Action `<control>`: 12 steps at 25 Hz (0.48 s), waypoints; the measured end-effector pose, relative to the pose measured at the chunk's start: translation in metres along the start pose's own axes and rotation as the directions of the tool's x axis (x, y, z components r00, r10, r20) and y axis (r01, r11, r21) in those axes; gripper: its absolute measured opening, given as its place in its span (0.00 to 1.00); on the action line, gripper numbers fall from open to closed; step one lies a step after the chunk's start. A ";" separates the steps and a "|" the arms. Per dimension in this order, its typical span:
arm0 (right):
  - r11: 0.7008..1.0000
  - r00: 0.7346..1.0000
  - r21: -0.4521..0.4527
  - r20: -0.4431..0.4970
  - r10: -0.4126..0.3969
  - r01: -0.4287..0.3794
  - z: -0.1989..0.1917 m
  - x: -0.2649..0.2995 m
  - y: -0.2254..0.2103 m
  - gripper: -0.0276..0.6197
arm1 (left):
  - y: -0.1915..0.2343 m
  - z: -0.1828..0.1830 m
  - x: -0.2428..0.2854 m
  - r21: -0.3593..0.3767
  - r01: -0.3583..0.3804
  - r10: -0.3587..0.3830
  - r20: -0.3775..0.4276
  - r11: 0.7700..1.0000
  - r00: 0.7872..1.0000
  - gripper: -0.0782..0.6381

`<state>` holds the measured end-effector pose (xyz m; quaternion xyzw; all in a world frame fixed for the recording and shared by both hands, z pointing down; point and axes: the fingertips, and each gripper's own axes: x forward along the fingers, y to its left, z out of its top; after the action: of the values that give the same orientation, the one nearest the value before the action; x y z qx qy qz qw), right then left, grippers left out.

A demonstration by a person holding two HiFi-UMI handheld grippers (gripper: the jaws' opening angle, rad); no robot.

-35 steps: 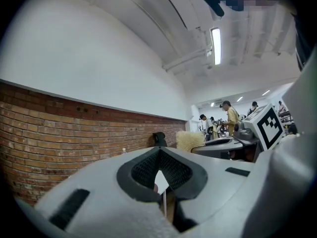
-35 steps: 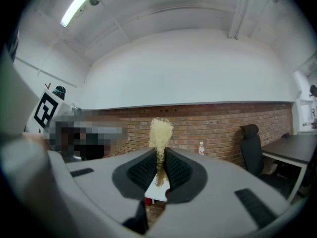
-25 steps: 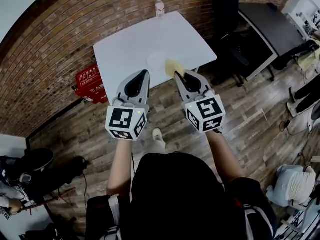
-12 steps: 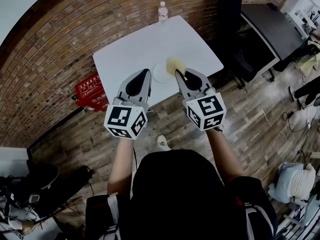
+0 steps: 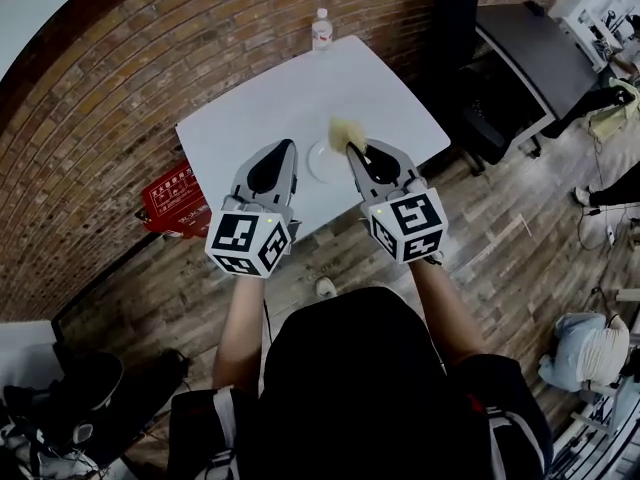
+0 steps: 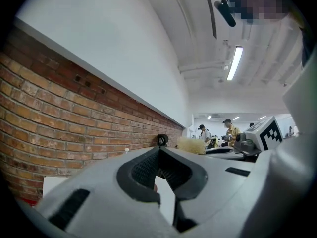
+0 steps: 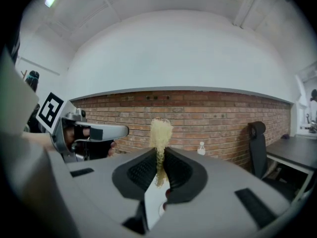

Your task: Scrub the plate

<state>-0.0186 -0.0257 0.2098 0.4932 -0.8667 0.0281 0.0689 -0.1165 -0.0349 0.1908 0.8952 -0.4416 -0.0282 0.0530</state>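
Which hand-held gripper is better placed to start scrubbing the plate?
Right. The right hand-held gripper is shut on the yellow scrubber, which shows at the plate edge in the head view; the left hand-held gripper is shut and empty.

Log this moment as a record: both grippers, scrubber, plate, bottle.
left gripper: shut, empty
right gripper: shut on yellow scrubber
plate: on white table, near its front edge, ahead of both grippers
bottle: upright at table's far edge
scrubber-plate contact: cannot tell
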 end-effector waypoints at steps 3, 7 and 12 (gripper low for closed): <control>1.000 1.000 0.002 -0.028 -0.010 0.010 -0.009 0.005 -0.004 0.10 | 0.001 -0.007 0.008 0.000 0.038 -0.038 0.001 0.999 0.999 0.13; 1.000 0.998 0.015 -0.056 -0.017 0.018 -0.020 0.016 -0.010 0.10 | 0.004 -0.016 0.019 -0.010 0.072 -0.072 -0.007 0.997 0.997 0.13; 1.000 0.998 0.019 -0.065 -0.011 0.012 -0.025 0.029 -0.024 0.10 | 0.007 -0.024 0.036 -0.007 0.077 -0.077 -0.015 0.997 0.997 0.13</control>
<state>-0.0102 -0.0597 0.2380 0.4976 -0.8609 0.0523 0.0925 -0.0975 -0.0661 0.2157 0.9116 -0.4063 -0.0250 0.0581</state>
